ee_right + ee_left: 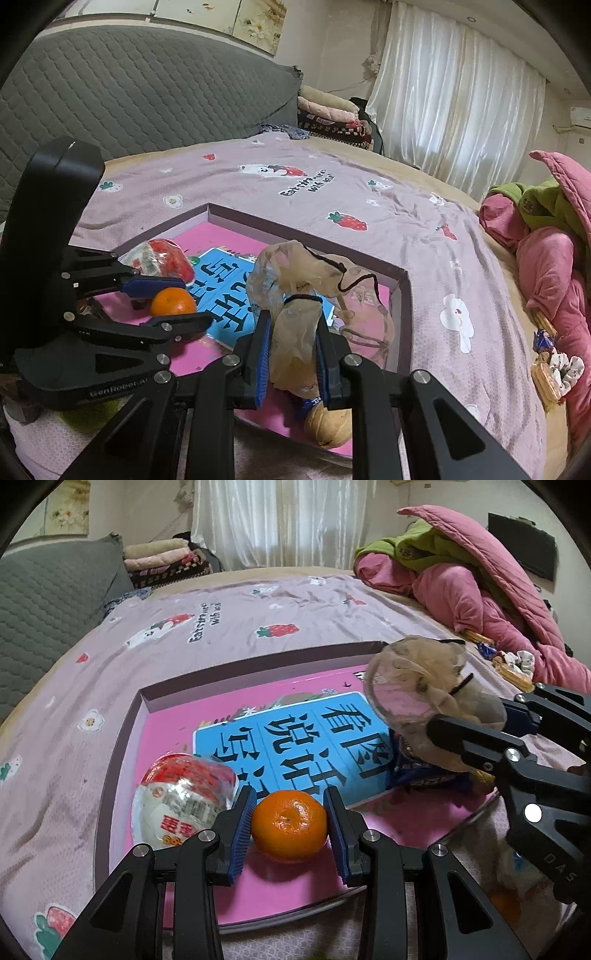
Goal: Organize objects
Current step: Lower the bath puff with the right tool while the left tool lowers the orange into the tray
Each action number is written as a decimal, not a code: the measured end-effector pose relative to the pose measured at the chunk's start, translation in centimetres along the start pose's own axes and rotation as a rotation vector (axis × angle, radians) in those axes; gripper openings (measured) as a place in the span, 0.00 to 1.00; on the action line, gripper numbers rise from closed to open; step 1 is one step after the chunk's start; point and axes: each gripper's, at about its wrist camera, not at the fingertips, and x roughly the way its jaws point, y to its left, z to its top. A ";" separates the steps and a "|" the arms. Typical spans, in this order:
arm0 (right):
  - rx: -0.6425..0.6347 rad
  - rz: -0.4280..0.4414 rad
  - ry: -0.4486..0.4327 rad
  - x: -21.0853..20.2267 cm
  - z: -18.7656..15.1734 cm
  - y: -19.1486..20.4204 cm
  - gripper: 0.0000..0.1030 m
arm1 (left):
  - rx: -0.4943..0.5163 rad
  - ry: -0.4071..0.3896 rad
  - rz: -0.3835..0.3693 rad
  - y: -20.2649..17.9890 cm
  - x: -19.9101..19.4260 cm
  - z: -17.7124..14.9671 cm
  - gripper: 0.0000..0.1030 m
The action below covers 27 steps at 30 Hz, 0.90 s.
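Left gripper (290,825) nearest: blue ribbed pads clamped on both sides of a small round orange mandarin (290,825), held low over the near end of the shallow pink-floored tray with mauve walls (162,698). Right gripper (293,350) is shut on the neck of a crumpled translucent beige plastic bag (295,295) tied with a black band, hanging above the tray's near right part.

Step in hand looks like placing the fruit in the tray: lower until it touches the pink floor, then open, or it may roll. Bare pink floor sits right under it.

Just left, a clear-wrapped white-and-red snack packet (184,801); beyond, a blue booklet with big black characters (291,738). A brown walnut-like ball (328,426) lies below the bag. Bag and right gripper crowd the right side. Farther off, strawberry-print lilac bedsheet (221,627), pink quilt heap (480,590).
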 end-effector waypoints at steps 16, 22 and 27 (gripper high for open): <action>-0.065 0.036 0.053 0.5 -0.5 1.4 0.21 | -0.036 0.034 0.001 0.7 0.5 0.0 0.38; -0.075 0.052 0.065 0.5 -0.7 1.9 0.23 | -0.039 0.043 -0.003 0.9 0.6 0.0 0.38; -0.087 0.058 0.074 0.5 -1.0 2.1 0.29 | -0.029 0.051 0.002 0.8 0.7 0.0 0.38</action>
